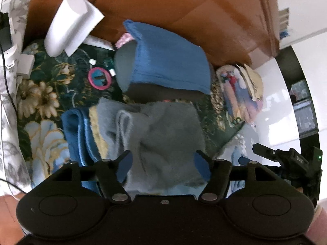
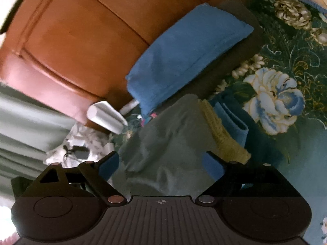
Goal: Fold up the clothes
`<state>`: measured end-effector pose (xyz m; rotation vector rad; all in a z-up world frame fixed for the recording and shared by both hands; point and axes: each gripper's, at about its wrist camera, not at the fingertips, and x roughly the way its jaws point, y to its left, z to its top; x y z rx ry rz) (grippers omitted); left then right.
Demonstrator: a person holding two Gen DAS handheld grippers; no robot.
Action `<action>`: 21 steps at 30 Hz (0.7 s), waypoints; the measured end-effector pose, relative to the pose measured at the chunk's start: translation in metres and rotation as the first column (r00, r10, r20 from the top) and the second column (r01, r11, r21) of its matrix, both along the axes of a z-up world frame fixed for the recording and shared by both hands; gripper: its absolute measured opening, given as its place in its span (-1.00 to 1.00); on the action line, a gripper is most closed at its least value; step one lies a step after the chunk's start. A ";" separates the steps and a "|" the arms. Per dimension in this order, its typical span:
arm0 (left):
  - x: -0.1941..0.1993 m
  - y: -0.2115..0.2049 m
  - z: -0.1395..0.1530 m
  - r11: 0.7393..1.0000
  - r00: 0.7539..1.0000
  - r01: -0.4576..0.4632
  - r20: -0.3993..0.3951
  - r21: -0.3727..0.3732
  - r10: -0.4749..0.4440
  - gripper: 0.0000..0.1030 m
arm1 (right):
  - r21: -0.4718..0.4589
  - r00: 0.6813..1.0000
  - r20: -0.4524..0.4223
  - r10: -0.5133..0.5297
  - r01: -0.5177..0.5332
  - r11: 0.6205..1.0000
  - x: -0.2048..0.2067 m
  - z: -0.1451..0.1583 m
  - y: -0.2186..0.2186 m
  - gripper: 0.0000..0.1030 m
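Note:
A grey fleece garment lies crumpled on a dark green floral bedspread, right in front of both grippers. It also shows in the right wrist view. My left gripper is open, its jaws wide on either side of the grey cloth. My right gripper is open too, over the same garment. A folded blue cloth and a yellow knitted piece lie beside the grey garment. A blue folded garment rests on a dark pile behind it, also in the right wrist view.
A brown wooden headboard stands behind the bed. A white cylinder-shaped object, a pink ring and a charger with cable lie at the left. A colourful folded blanket sits at the bed's right edge, by white floor.

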<state>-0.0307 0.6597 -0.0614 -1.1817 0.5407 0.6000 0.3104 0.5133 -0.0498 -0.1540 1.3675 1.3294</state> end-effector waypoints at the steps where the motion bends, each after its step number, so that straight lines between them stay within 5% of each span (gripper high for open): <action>1: 0.001 -0.006 0.003 1.000 1.000 0.006 0.004 0.005 -0.006 0.34 | 0.011 1.000 0.004 -0.006 0.006 1.000 -0.004 0.005 -0.008 0.77; 8: -0.001 -0.050 0.024 0.999 1.000 0.020 0.022 0.044 -0.021 0.64 | 0.094 1.000 0.008 -0.028 0.027 0.995 -0.037 0.034 -0.074 0.98; 21: -0.002 -0.175 0.060 0.985 0.997 0.077 -0.011 0.151 -0.076 0.94 | 0.166 0.996 0.004 -0.088 0.086 0.982 -0.080 0.052 -0.229 0.99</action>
